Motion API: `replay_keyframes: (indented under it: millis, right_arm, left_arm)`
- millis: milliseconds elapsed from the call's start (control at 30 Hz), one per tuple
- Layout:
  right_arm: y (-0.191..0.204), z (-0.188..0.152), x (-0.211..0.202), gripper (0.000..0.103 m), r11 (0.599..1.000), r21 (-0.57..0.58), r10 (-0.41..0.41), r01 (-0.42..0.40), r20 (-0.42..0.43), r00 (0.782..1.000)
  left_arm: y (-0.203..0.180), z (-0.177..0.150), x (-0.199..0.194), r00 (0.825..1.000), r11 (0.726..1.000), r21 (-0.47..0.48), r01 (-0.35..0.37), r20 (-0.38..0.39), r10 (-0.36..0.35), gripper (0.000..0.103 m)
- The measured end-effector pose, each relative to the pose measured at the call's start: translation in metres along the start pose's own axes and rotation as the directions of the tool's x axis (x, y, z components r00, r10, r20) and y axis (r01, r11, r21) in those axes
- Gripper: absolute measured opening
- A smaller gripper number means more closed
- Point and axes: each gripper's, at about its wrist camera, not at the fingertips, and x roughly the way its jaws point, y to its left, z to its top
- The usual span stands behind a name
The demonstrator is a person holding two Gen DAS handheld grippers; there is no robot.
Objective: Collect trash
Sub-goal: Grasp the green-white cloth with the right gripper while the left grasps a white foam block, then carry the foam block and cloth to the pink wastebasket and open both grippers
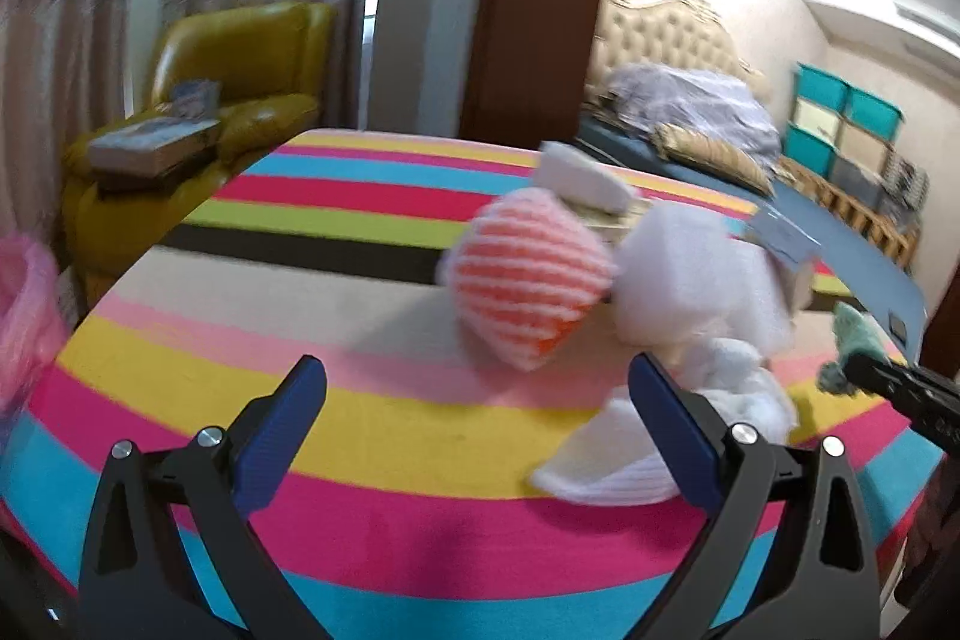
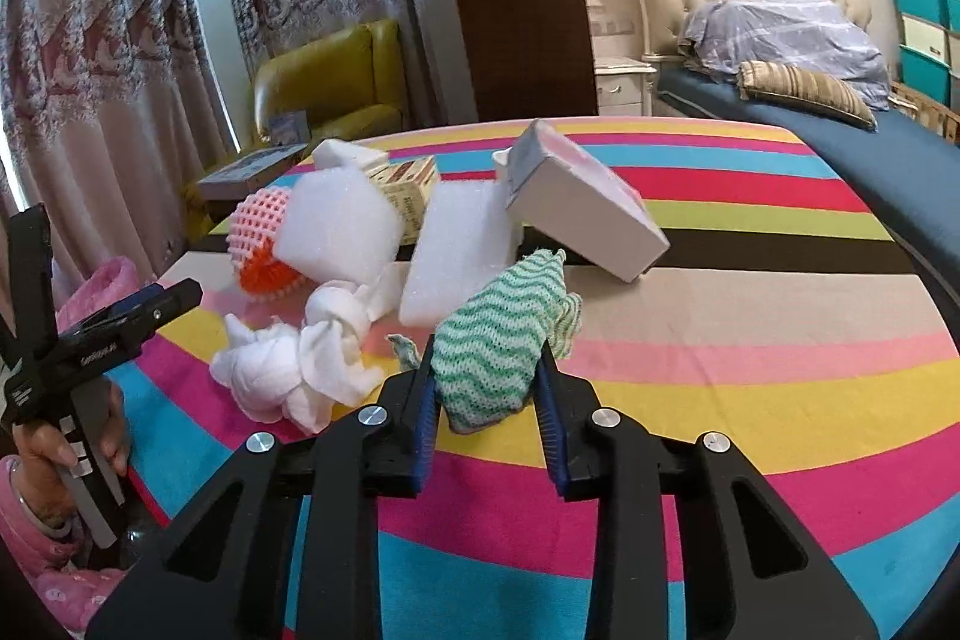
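My right gripper (image 2: 487, 388) had its blue pads clamped on a green-and-white wavy-patterned cloth (image 2: 501, 334), which stood bunched up between them with its far end trailing back toward the pile. In my left wrist view the same cloth (image 1: 855, 340) showed at the far right edge, pinched at the tip of the right gripper (image 1: 852, 370). My left gripper (image 1: 477, 430) hung with its jaws wide apart and nothing between them, above the near stripes of the striped tablecloth (image 1: 372, 418).

The rest of the trash lay in a heap toward the far left of the table. Nearest me was a crumpled white cloth (image 2: 300, 364), just left of the right gripper. Behind it sat an orange-and-white foam fruit net (image 2: 261, 244), touching a white foam block (image 2: 342, 226). A second white foam sheet (image 2: 456, 256) leaned beside that, and a white carton (image 2: 585, 208) rested tilted on the far side of it. A small printed box (image 2: 411, 190) sat wedged behind the foam.

At the left edge I could see a hand (image 2: 54, 448) gripping the left gripper's handle, with a pink sleeve (image 2: 36, 520) below. A pink plastic bag (image 1: 24, 316) sat off the table's left edge. Beyond stood a yellow armchair (image 2: 336, 88) and a bed (image 2: 840, 124).
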Motion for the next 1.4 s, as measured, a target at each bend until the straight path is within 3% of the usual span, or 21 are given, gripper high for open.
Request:
replay_keyframes:
  millis: [167, 233, 367, 467, 567, 600, 900, 1233, 1400]
  right_arm:
    - [-0.007, -0.001, -0.003, 0.031, 1.000, 0.018, -0.005, 0.005, 0.013, 1.000]
    - [-0.010, -0.002, -0.006, 0.031, 1.000, 0.021, -0.019, 0.019, 0.024, 1.000]
    - [-0.016, -0.003, -0.011, 0.031, 0.999, 0.037, -0.026, 0.024, 0.037, 0.999]
    - [-0.021, -0.005, -0.013, 0.031, 0.999, 0.045, -0.027, 0.025, 0.038, 0.999]
    - [-0.025, -0.007, -0.015, 0.031, 0.998, 0.053, -0.026, 0.024, 0.039, 0.999]
    - [-0.025, -0.008, -0.016, 0.031, 0.998, 0.053, -0.026, 0.024, 0.040, 0.999]
    - [-0.018, -0.012, -0.015, 0.031, 0.999, 0.031, -0.008, 0.007, 0.044, 0.999]
    - [-0.003, -0.011, -0.014, 0.031, 1.000, -0.010, 0.009, -0.009, 0.051, 0.999]
    - [0.008, -0.011, -0.014, 0.031, 0.999, -0.029, 0.019, -0.017, 0.054, 0.998]
  left_arm:
    - [-0.044, 0.014, 0.009, 0.999, 0.996, 0.075, 0.042, 0.008, -0.042, 0.097]
    - [-0.061, 0.020, 0.017, 0.998, 0.993, 0.101, 0.068, -0.013, -0.067, 0.087]
    - [-0.095, 0.031, 0.044, 0.994, 0.986, 0.135, 0.095, -0.064, -0.087, 0.078]
    - [-0.111, 0.034, 0.066, 0.990, 0.983, 0.157, 0.094, -0.115, -0.076, 0.074]
    - [-0.123, 0.035, 0.083, 0.985, 0.979, 0.191, 0.076, -0.165, -0.044, 0.054]
    - [-0.124, 0.035, 0.083, 0.986, 0.977, 0.201, 0.067, -0.161, -0.034, 0.054]
    - [-0.119, 0.021, 0.017, 0.999, 0.973, 0.231, 0.025, 0.013, -0.029, 0.053]
    - [-0.089, 0.000, -0.040, 0.988, 0.978, 0.203, -0.052, 0.152, 0.021, 0.054]
    - [-0.063, 0.009, -0.051, 0.978, 0.990, 0.114, -0.086, 0.201, 0.061, 0.054]
